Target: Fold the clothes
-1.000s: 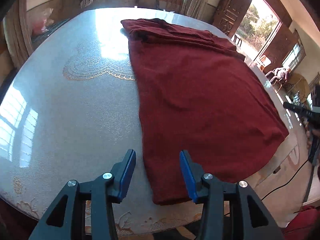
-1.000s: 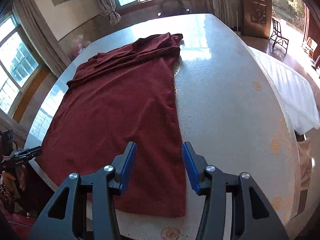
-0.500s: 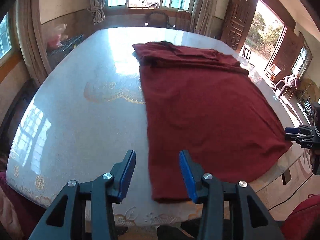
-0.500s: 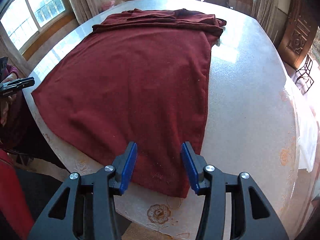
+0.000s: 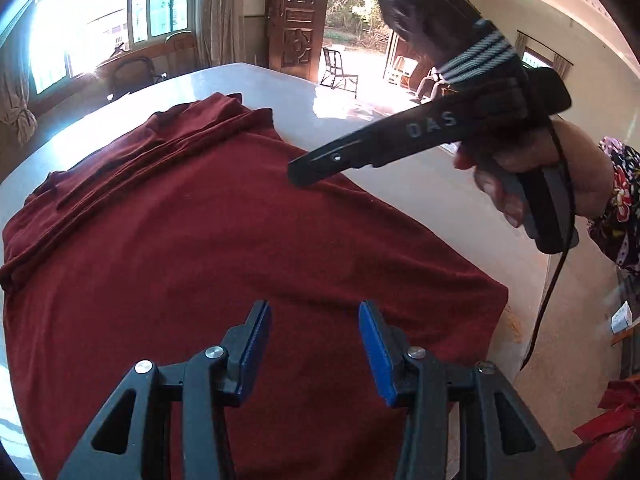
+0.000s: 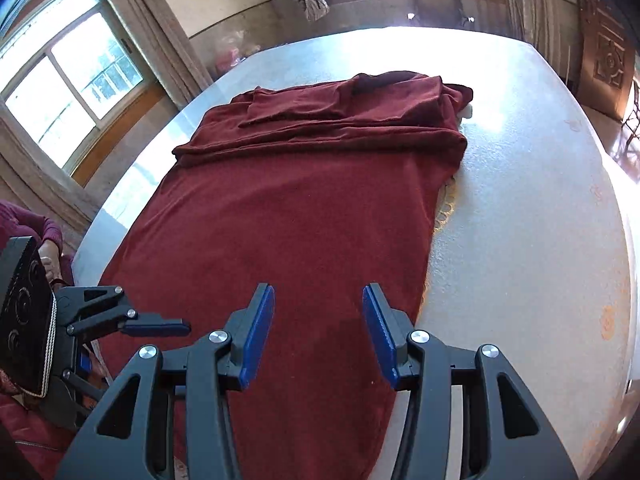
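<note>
A dark red garment (image 5: 240,240) lies spread flat on the white round table (image 5: 420,208), its far end bunched in folds (image 6: 340,108). My left gripper (image 5: 315,312) hovers open just above the garment's near part, with nothing between its blue pads. In the left wrist view the right gripper (image 5: 298,174) shows from the side, held in a hand (image 5: 580,184) over the garment's right half. In the right wrist view the garment (image 6: 300,208) fills the middle, and my right gripper (image 6: 318,296) stands open above its near end. The left gripper (image 6: 172,334) is low at the left.
Bare table (image 6: 520,208) stretches right of the garment. A black cable (image 5: 552,280) hangs from the right gripper past the table edge. Red cloth (image 5: 608,420) lies low at the right. Chairs (image 6: 436,4), windows and a wooden door (image 5: 298,28) ring the room.
Both grippers moved from the garment's near corners to above its middle. The left view swung right, bringing the right gripper and hand close. Both stay open and the garment has not moved.
</note>
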A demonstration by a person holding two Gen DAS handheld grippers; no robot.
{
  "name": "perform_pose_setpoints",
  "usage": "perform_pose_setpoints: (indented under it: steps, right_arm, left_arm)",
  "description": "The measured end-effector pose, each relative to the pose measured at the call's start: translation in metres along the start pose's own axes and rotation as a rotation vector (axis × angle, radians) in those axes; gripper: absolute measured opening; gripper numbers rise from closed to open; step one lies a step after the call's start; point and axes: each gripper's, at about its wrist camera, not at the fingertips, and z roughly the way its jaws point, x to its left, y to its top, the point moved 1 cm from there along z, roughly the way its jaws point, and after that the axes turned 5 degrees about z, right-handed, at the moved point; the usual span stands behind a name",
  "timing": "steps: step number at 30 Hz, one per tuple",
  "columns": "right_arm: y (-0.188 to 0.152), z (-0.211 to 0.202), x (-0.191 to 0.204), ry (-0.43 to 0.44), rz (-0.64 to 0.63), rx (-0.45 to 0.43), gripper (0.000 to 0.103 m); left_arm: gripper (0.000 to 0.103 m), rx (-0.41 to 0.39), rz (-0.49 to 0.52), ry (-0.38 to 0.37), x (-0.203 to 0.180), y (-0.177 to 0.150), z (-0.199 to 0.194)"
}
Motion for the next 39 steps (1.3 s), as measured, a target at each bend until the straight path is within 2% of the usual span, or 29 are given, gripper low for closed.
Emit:
perform_pose_setpoints:
  steps: [3, 6, 11, 14, 15, 17, 21, 23, 25, 27, 30, 35, 37, 39]
  right_arm:
    - [0.018, 0.023, 0.001, 0.003, -0.068, 0.062, 0.050]
    - [0.024, 0.043, -0.008, -0.004, -0.091, 0.163, 0.050]
    - [0.025, 0.043, -0.023, 0.053, -0.052, 0.166, 0.050]
    - [0.026, 0.042, -0.030, 0.084, -0.004, 0.163, 0.048]
    - [0.026, 0.042, -0.031, 0.090, 0.002, 0.164, 0.048]
    - [0.028, 0.042, -0.032, 0.094, -0.005, 0.170, 0.048]
    - [0.035, 0.043, -0.033, 0.100, -0.012, 0.209, 0.048]
    - [0.038, 0.045, -0.034, 0.103, -0.018, 0.229, 0.048]
    - [0.040, 0.045, -0.033, 0.104, -0.027, 0.244, 0.048]
    - [0.041, 0.046, -0.034, 0.106, -0.026, 0.254, 0.048]
    - [0.041, 0.046, -0.033, 0.102, -0.029, 0.260, 0.048]
    - [0.041, 0.047, -0.033, 0.103, -0.028, 0.248, 0.048]
    - [0.041, 0.048, -0.033, 0.094, -0.021, 0.243, 0.048]
    - [0.042, 0.048, -0.028, 0.041, -0.033, 0.241, 0.048]
  left_arm:
    - [0.047, -0.016, 0.141, -0.044, -0.037, 0.012, 0.015]
    - [0.046, 0.047, 0.203, -0.086, -0.060, 0.013, 0.040]
    - [0.048, 0.026, 0.199, -0.167, -0.080, -0.008, 0.042]
    - [0.049, 0.026, 0.277, -0.156, -0.095, -0.026, 0.035]
    - [0.049, 0.045, 0.289, -0.174, -0.097, -0.027, 0.035]
    - [0.047, 0.041, 0.270, -0.191, -0.092, -0.019, 0.033]
    - [0.047, -0.071, 0.266, -0.153, -0.079, 0.023, 0.039]
    - [0.047, -0.056, 0.270, -0.137, -0.077, 0.042, 0.064]
    - [0.047, -0.001, 0.246, -0.168, -0.076, 0.048, 0.093]
    - [0.048, 0.054, 0.235, -0.221, -0.083, 0.043, 0.113]
    - [0.049, 0.011, 0.252, -0.277, -0.104, 0.029, 0.112]
    - [0.048, 0.033, 0.255, -0.327, -0.129, 0.017, 0.104]
    - [0.048, -0.008, 0.227, -0.289, -0.119, 0.014, 0.085]
    - [0.048, -0.047, 0.164, -0.195, -0.097, 0.009, 0.061]
